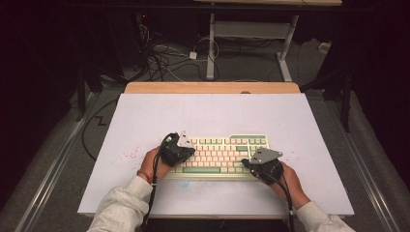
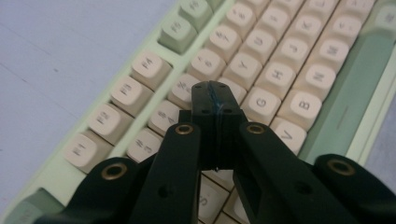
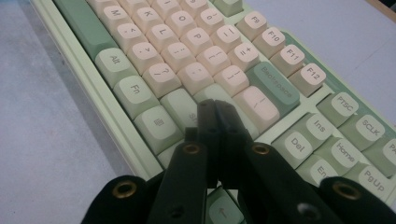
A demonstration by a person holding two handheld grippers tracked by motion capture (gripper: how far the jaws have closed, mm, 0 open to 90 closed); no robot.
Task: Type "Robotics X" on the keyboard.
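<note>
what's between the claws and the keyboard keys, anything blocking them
Nothing visible. The left claw is shut and points straight at the keys around R and F, and the right claw is shut over the Shift and Enter end of the keyboard. Only bare keys lie under each tip.

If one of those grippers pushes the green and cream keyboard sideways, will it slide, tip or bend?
The green and cream mechanical keyboard looks like a rigid slab, so it probably won't flex. It lies low and flat on the white tabletop, so tipping seems unlikely. On that smooth surface it would likely slide, and turn if pushed near one end.
</note>
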